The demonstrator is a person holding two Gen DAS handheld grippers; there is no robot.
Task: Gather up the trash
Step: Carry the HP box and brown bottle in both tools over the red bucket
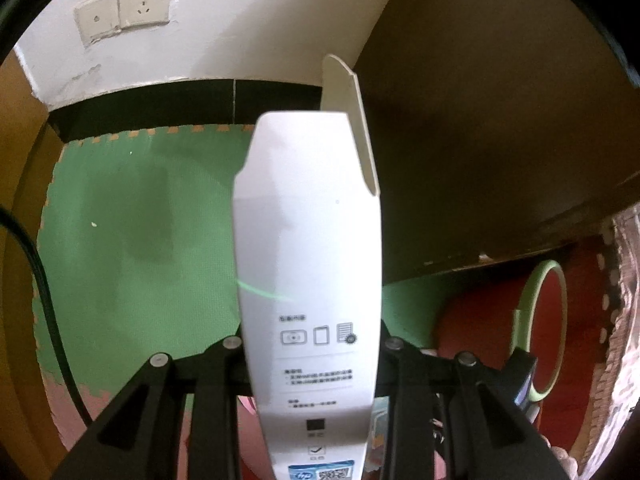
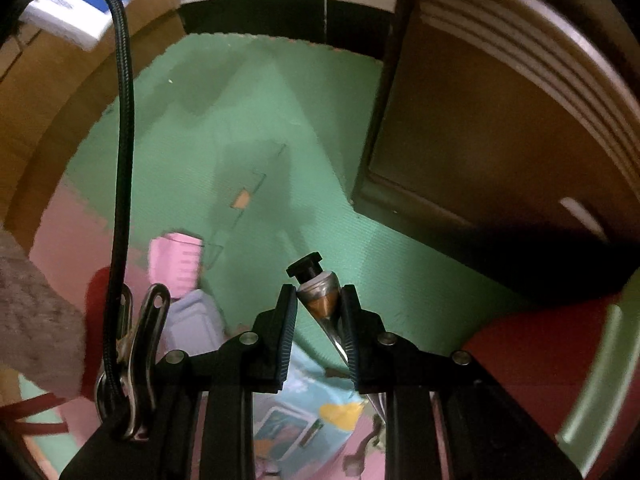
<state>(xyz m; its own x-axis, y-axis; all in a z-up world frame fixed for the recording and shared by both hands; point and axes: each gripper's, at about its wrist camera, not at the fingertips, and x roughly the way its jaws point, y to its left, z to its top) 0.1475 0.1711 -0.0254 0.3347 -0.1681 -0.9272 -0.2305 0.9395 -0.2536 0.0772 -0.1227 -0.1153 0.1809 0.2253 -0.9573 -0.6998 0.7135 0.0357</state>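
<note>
In the left wrist view my left gripper (image 1: pixel 312 344) is shut on a tall white cardboard box (image 1: pixel 308 264) with printed icons and an open top flap. It holds the box above the green foam floor mat (image 1: pixel 132 232). In the right wrist view my right gripper (image 2: pixel 318 296) is shut on a squeezed metal tube (image 2: pixel 320 300) with a black cap pointing forward, held above the mat (image 2: pixel 248 128). A pink item (image 2: pixel 176 264) and a lilac item (image 2: pixel 192 320) lie on the floor to the left of the right gripper.
A dark brown cabinet (image 1: pixel 500 140) stands at right, and shows in the right wrist view (image 2: pixel 500 152). A red bin with a green rim (image 1: pixel 544 320) sits at lower right. A cardboard box (image 2: pixel 60 92) stands at left. A wall with sockets (image 1: pixel 128 12) is behind. A black cable (image 2: pixel 122 160) hangs at left.
</note>
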